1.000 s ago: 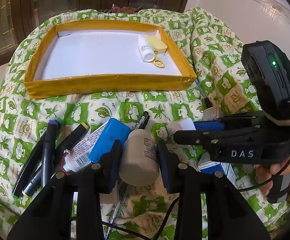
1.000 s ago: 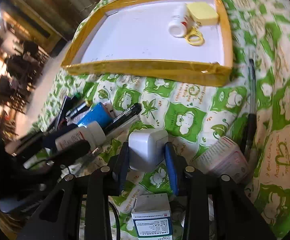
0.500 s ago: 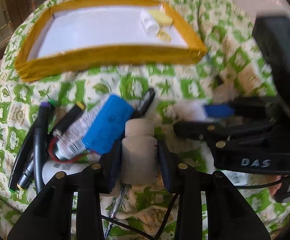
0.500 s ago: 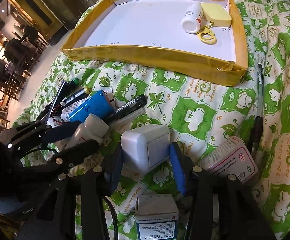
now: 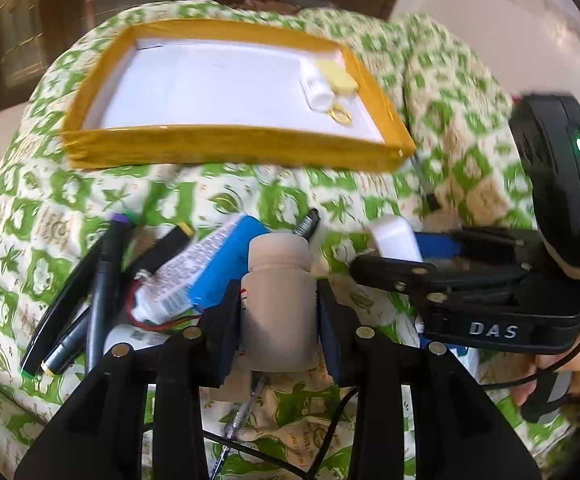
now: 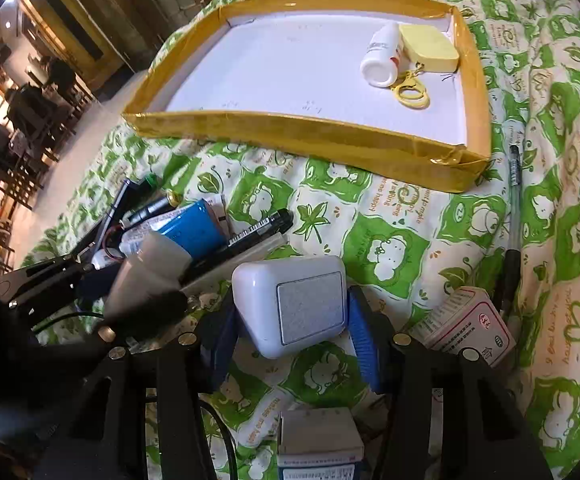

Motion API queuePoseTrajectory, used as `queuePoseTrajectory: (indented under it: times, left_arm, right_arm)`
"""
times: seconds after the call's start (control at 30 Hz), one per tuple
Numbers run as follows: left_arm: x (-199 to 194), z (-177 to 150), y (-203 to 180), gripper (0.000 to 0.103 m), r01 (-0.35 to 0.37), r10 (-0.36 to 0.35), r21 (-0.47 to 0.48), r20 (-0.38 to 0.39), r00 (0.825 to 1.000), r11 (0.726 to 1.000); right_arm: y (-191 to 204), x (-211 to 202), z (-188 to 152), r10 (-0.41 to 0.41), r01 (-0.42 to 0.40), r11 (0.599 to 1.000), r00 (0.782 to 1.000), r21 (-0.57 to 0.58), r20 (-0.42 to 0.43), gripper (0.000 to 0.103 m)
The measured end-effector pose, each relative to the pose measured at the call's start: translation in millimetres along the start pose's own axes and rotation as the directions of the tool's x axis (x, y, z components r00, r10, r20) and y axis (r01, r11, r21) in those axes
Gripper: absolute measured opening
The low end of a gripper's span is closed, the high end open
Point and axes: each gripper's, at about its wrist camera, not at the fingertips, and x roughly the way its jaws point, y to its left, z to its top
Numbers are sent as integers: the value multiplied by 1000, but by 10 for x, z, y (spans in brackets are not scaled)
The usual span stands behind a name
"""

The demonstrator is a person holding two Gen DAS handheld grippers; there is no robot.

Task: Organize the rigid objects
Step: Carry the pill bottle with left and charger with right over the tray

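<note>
Left gripper (image 5: pixel 278 312) pinching one bottle (image 5: pixel 279 300), right gripper (image 6: pixel 290 320) pinching one charger (image 6: pixel 290 310) (three items in tray (image 6: pixel 290 136))

Tray (image 6: pixel 298 136): yellow rim, white floor. Cloth (image 6: pixel 390 248): cream w/ green leaf/animal squares. Bottle (image 5: pixel 280 308) btwn left pads: beige. Charger (image 6: pixel 290 308) btwn right pads: white, grey face. Battery pack (image 5: pixel 218 268) left of bottle: blue. Yellow case (image 6: pixel 430 48) in tray.

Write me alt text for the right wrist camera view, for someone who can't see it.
The right gripper clamps a white plastic charger block over a green-patterned blanket. Beyond lies a yellow-rimmed white tray holding a small white bottle, a yellow case and a yellow ring clip.
</note>
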Motion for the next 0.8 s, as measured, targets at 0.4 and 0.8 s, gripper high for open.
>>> queuePoseTrajectory:
  times: [0.4, 0.8]
  left_arm:
    - [-237, 42, 176, 33, -45, 58, -92, 136, 989, 995]
    - [-328, 78, -7, 33, -148, 146, -3, 177, 973, 989]
  right_arm:
    - [-89, -228, 34, 7, -11, 999, 995, 36, 99, 47]
    - [-76, -393, 29, -5, -2, 999, 987, 42, 158, 47]
